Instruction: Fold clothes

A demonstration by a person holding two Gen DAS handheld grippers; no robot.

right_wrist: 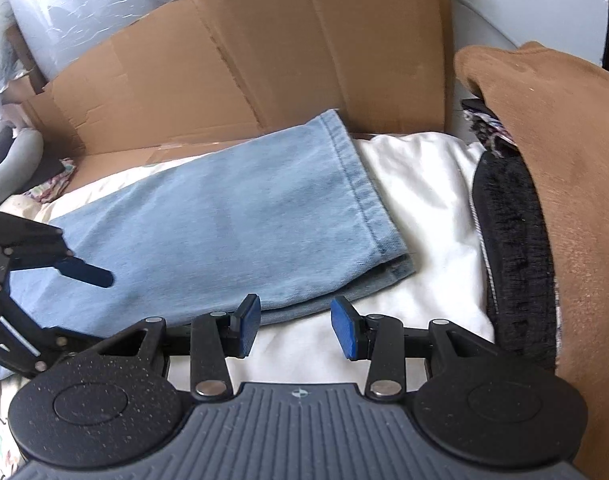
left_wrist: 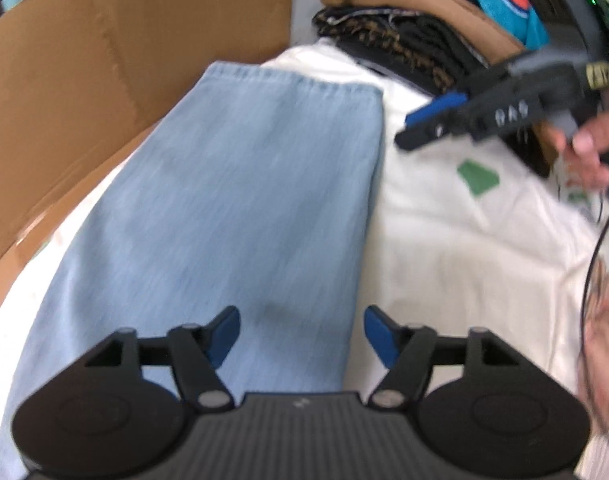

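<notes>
1. Nearest the lens in each view, both grippers stood empty: the left gripper point(left_wrist: 302, 334) had its blue pads spread wide above the denim, gripping nothing, and the right gripper point(right_wrist: 295, 326) held its pads partly apart over the near edge of the cloth, nothing between them either.
2. Largest of the scene, a white sheet point(right_wrist: 420, 184) covered the work surface, with a cardboard box point(right_wrist: 264, 60) standing along its far side.
3. On that sheet lay the light blue jeans point(left_wrist: 240, 184), flat and doubled so that one leg rested on the other (a lower hem peeked out at the right end in the right wrist view), hems toward the far right.
4. That lengthwise fold looked done, judging by the stacked layers; the crosswise folds seemed still to come.
5. At the far right sat a pile of clothes point(left_wrist: 416, 28), a brown garment point(right_wrist: 552, 160) on top; whether these were finished or waiting, I could not tell.
</notes>
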